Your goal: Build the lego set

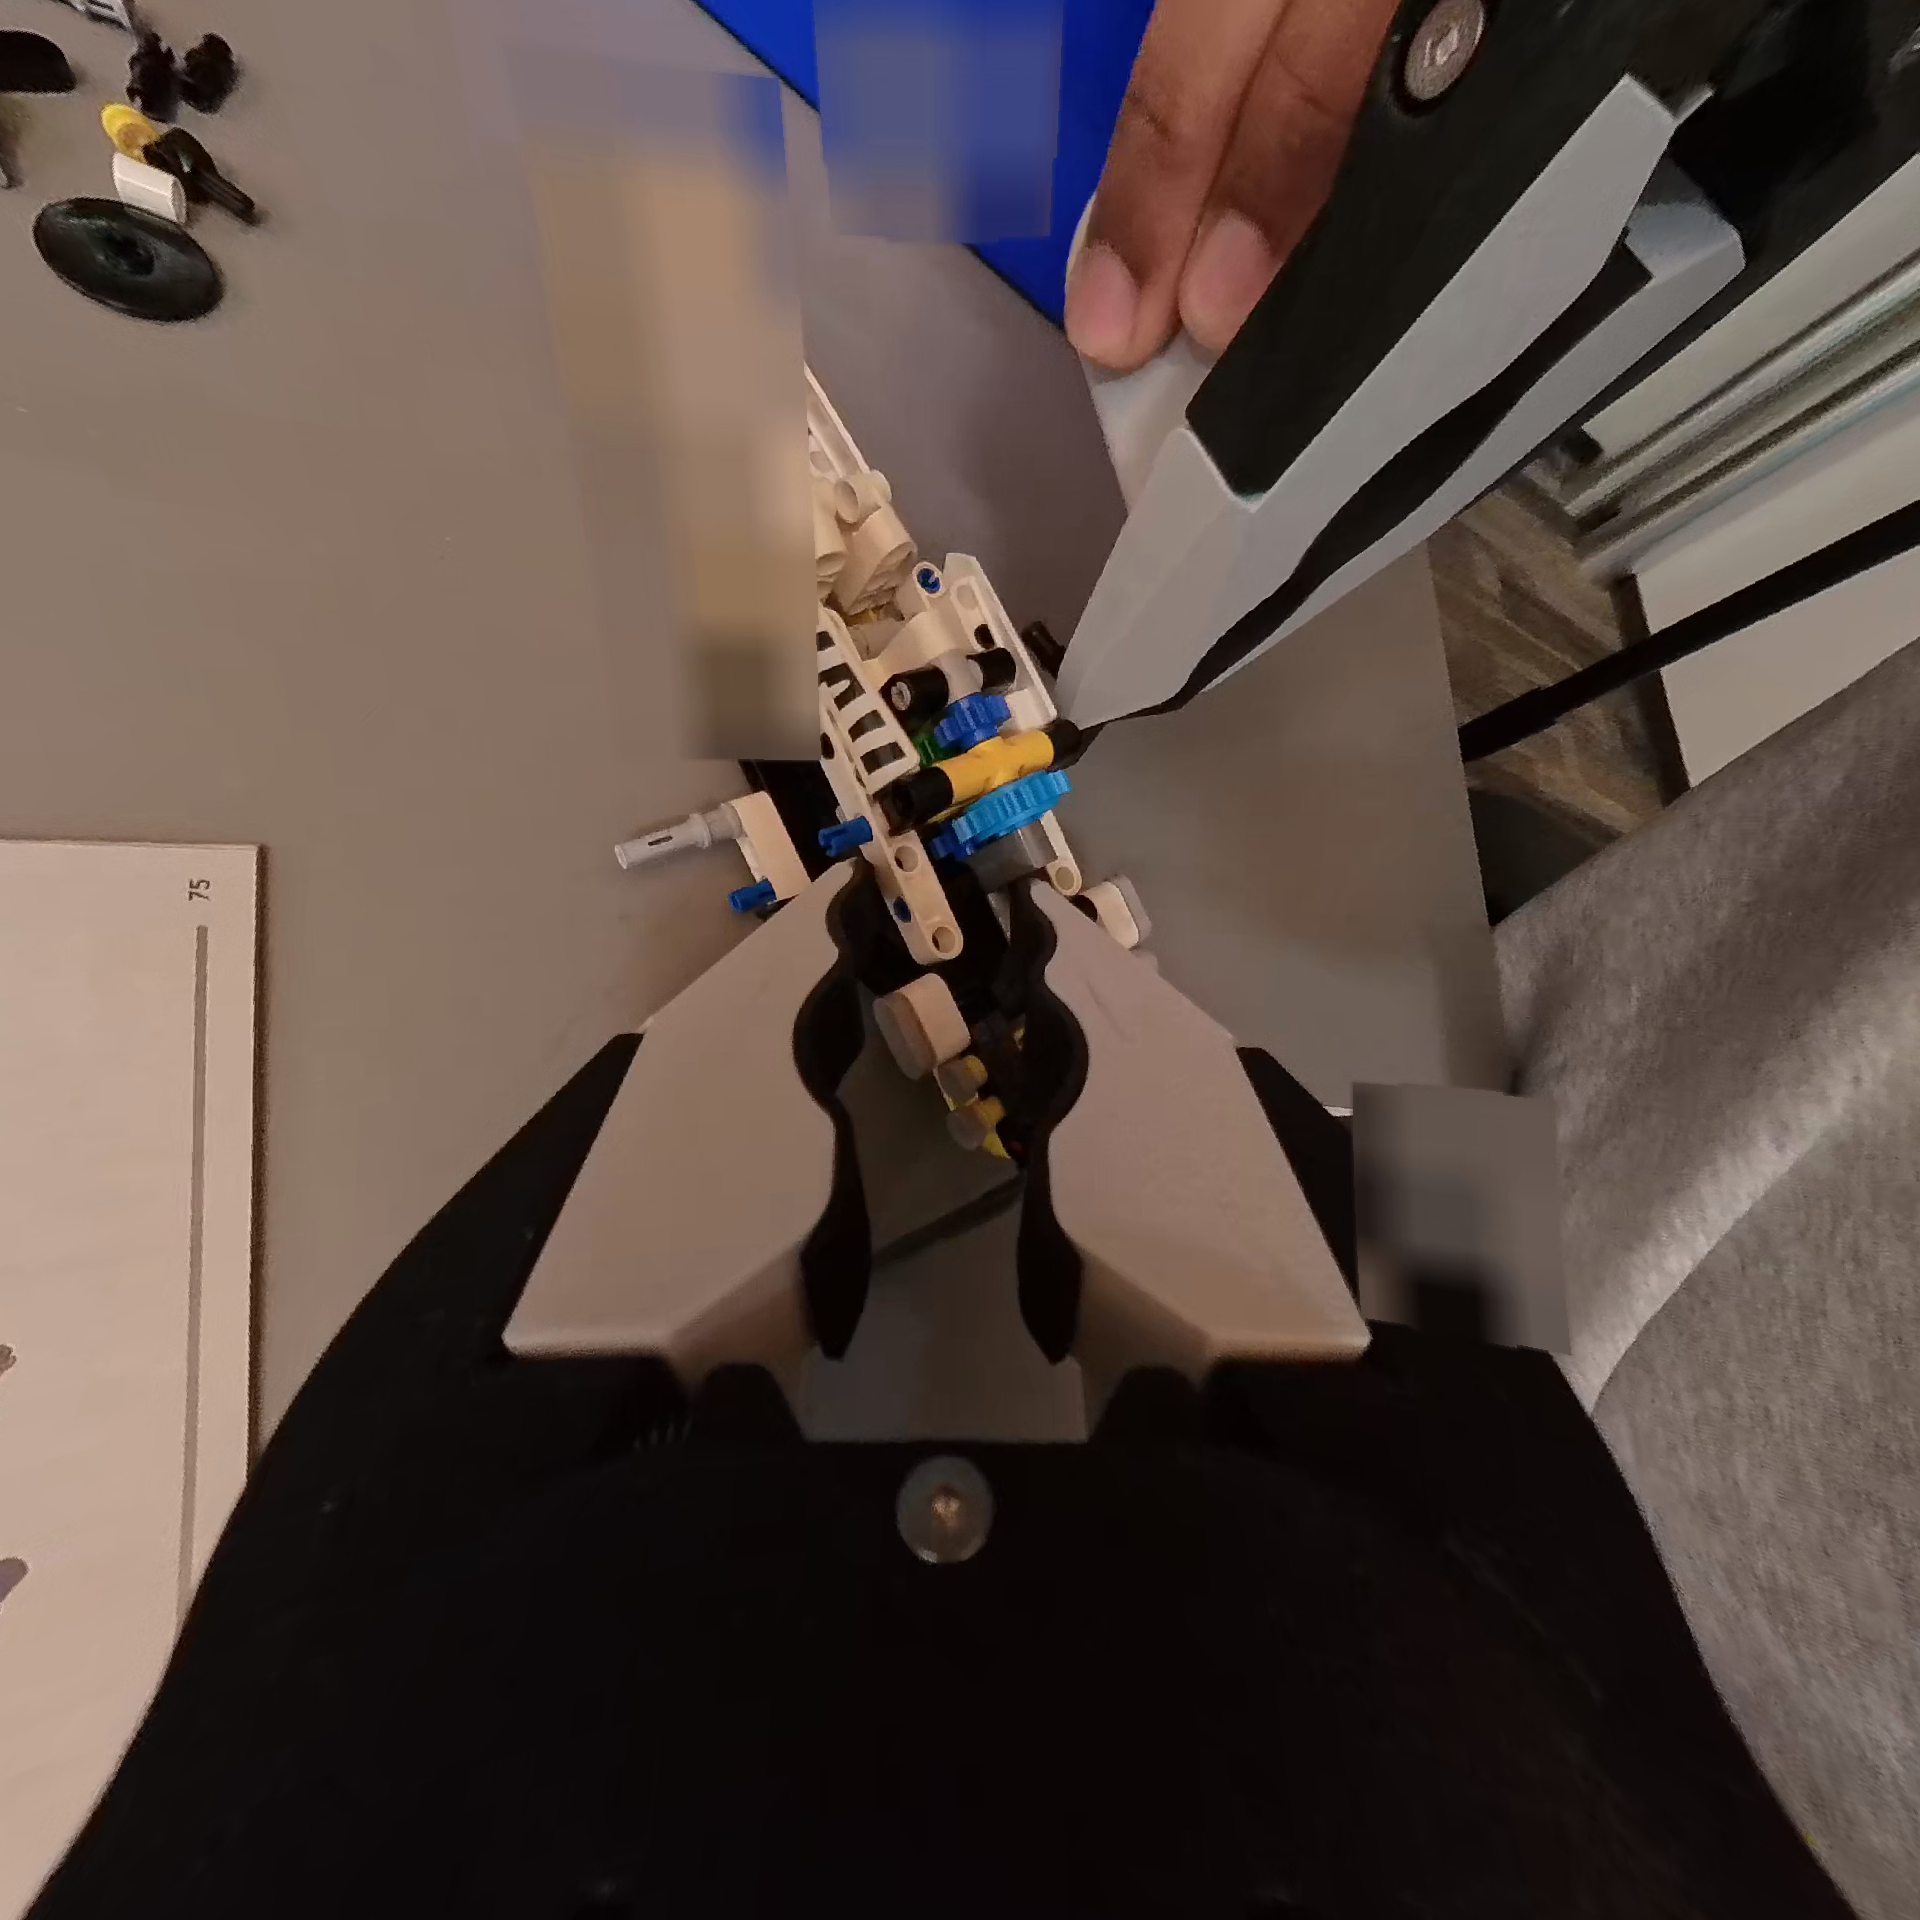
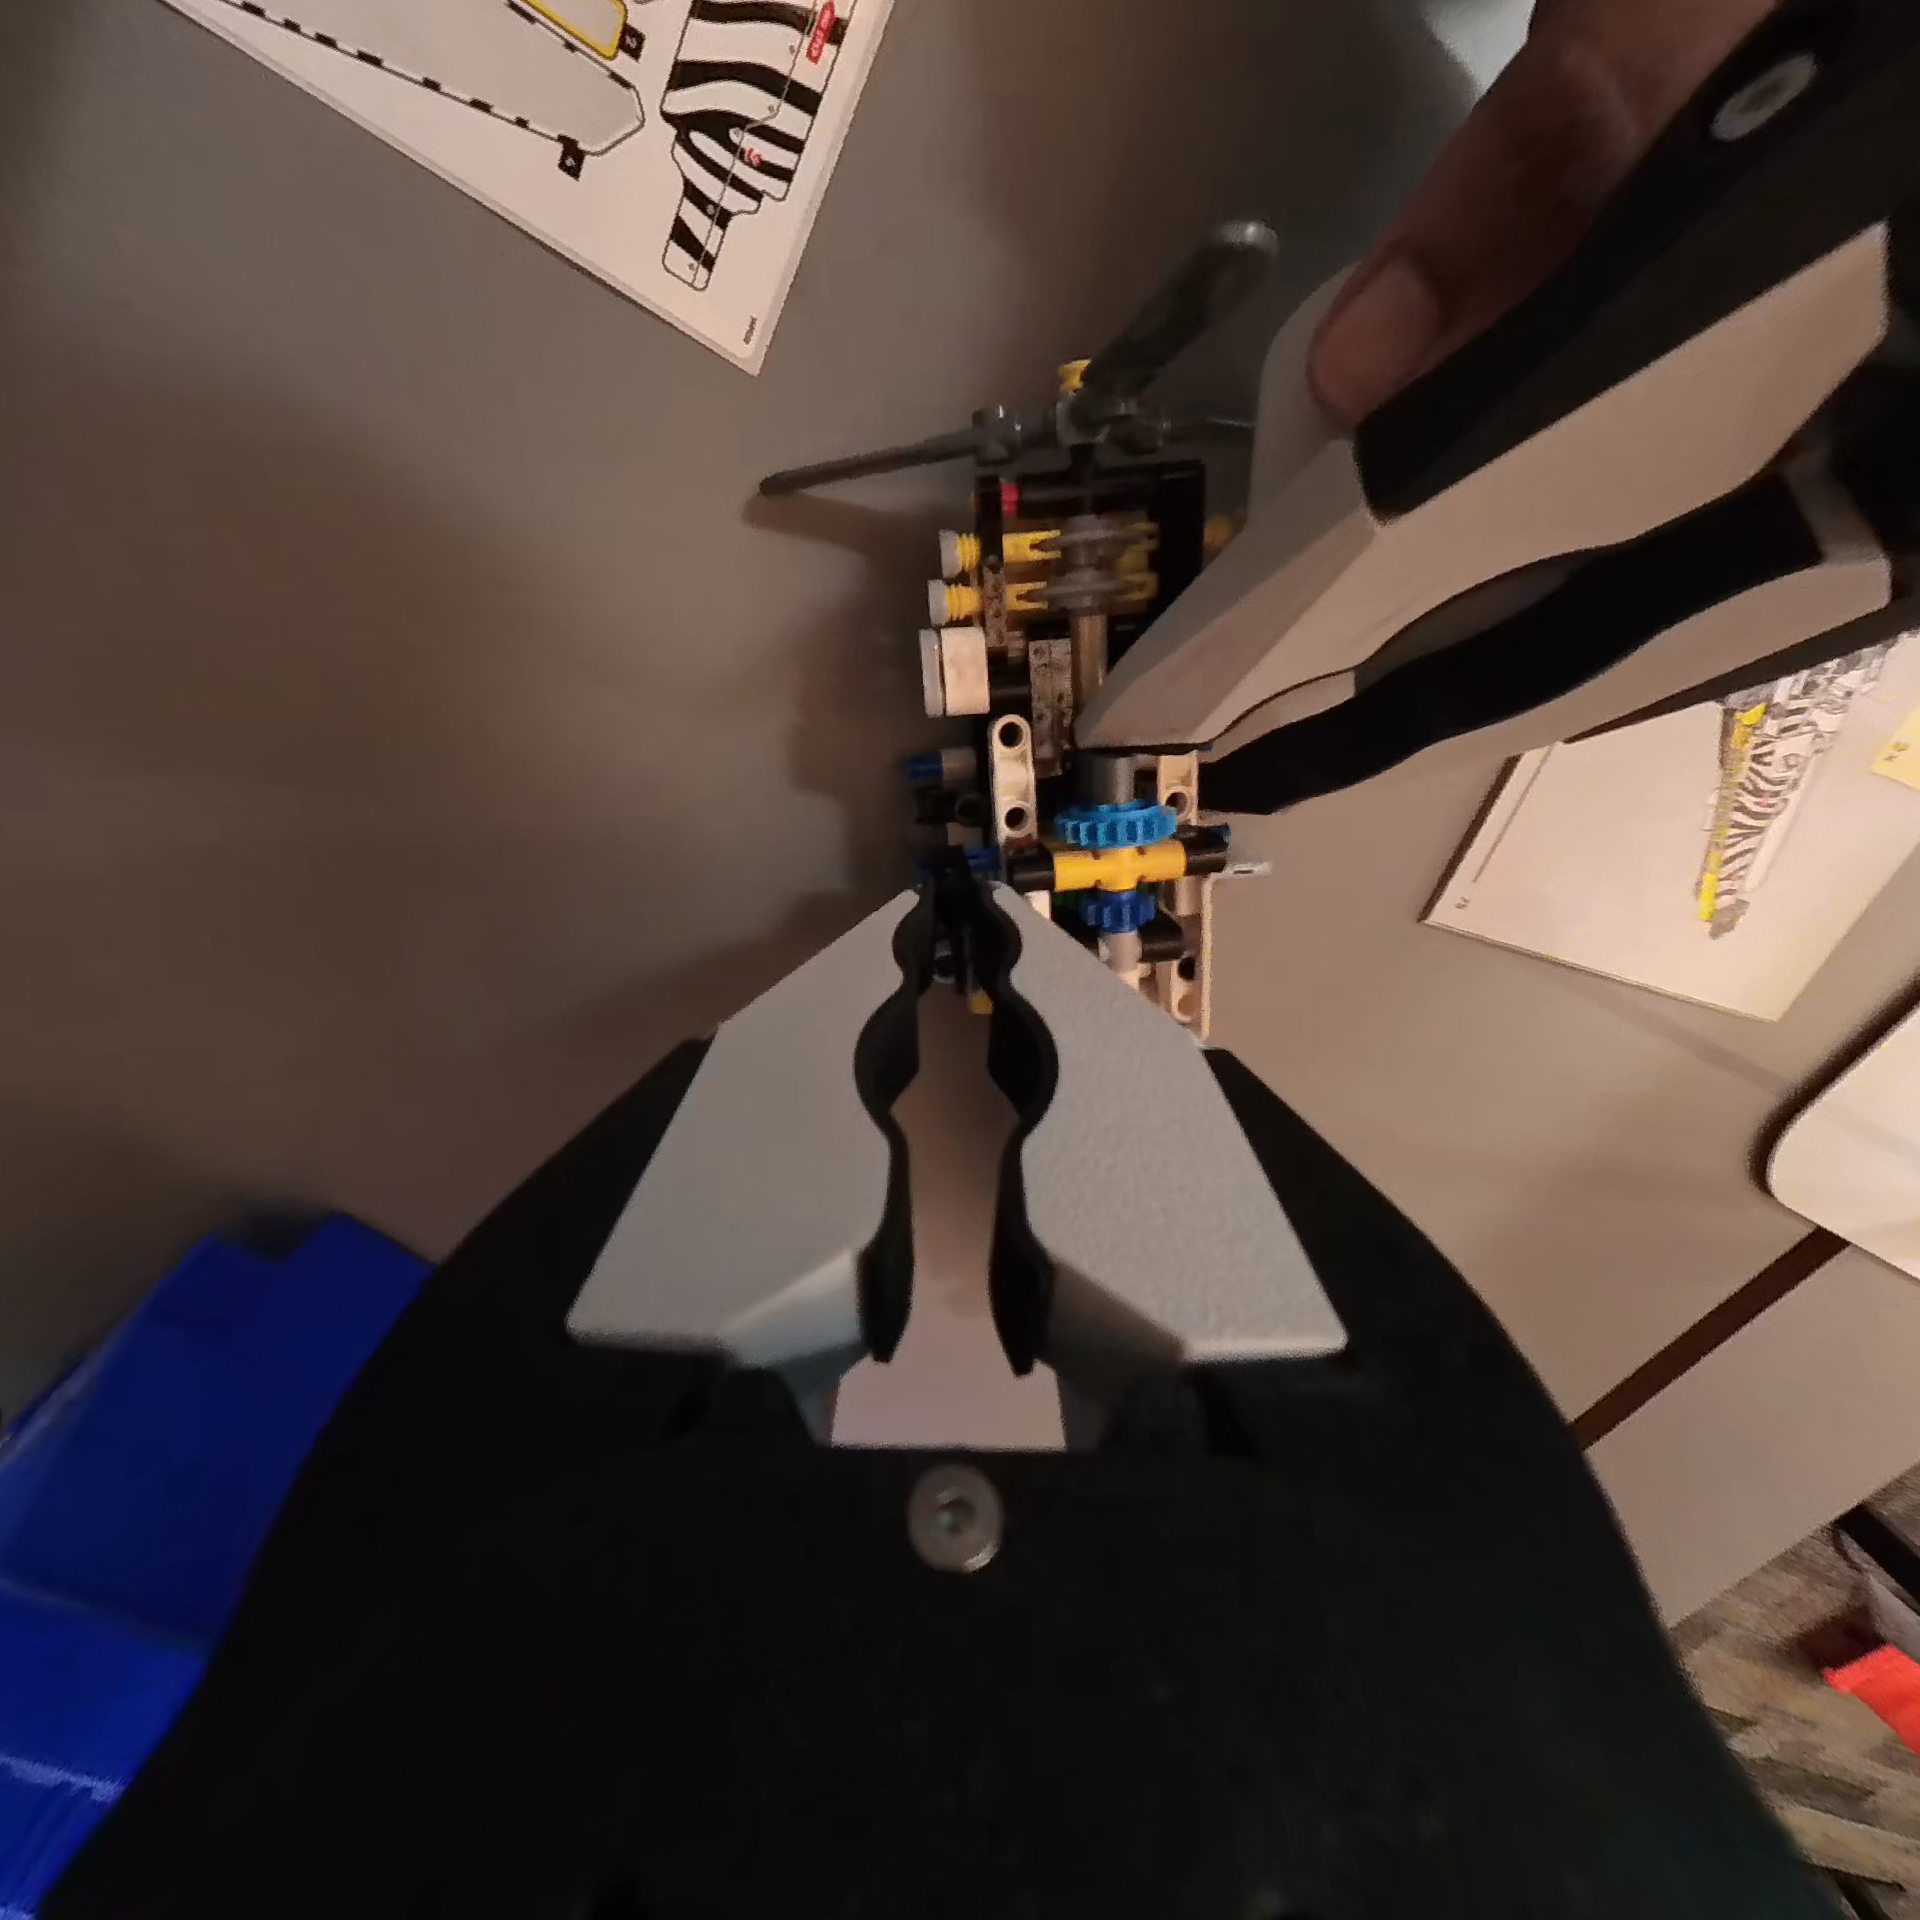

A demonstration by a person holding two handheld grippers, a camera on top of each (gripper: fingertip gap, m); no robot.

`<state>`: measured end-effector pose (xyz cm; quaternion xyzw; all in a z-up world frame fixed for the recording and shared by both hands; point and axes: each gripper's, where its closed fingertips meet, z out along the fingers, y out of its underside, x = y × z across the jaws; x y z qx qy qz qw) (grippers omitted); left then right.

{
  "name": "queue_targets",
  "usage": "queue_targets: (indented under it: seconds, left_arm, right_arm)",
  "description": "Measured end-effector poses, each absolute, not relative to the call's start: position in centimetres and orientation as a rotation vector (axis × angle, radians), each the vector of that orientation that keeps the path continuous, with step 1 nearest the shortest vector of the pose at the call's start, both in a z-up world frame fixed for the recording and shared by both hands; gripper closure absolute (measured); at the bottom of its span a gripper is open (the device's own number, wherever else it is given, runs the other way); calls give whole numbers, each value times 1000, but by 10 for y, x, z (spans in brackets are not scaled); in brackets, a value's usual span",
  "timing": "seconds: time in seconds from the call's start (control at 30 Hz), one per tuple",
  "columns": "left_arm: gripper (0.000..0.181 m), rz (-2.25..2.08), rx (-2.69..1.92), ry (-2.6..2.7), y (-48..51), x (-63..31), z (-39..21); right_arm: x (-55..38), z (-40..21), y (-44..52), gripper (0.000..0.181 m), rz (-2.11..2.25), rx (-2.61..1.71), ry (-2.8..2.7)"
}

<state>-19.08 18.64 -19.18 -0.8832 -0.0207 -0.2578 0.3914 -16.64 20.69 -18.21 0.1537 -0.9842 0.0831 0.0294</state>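
Observation:
The half-built lego model (image 1: 940, 665) of white beams, with blue gears (image 1: 997, 816) and a yellow connector (image 1: 992, 764) on a black axle, lies on the grey table. My left gripper (image 1: 940, 920) is shut on the model's near end. My right gripper (image 1: 1075, 727) comes in from the upper right, its tips at the black axle end. In the right wrist view, the right gripper (image 2: 956, 909) is shut on a small black piece at the side of the model (image 2: 1081, 582), next to the gears (image 2: 1117, 826). The left gripper (image 2: 1143, 748) clamps the model from the right.
The instruction booklet (image 1: 104, 1143) lies at the left and also shows in the right wrist view (image 2: 1621, 862). A sticker sheet (image 2: 623, 125) lies farther off. Loose black, yellow and white parts (image 1: 156, 156) and a black disc (image 1: 125, 255) lie far left. A blue bin (image 2: 156, 1455) is near. My right fingertips sit around 4 cm from my left ones.

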Motion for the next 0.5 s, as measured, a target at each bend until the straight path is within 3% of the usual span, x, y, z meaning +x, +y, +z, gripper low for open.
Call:
queue_targets:
  seconds: [0.5]
  left_arm:
    - [157, -675, -2240, -84, 186, -191, -192]
  right_arm:
    - [-171, -181, 206, 177, 284, 353, -2900]
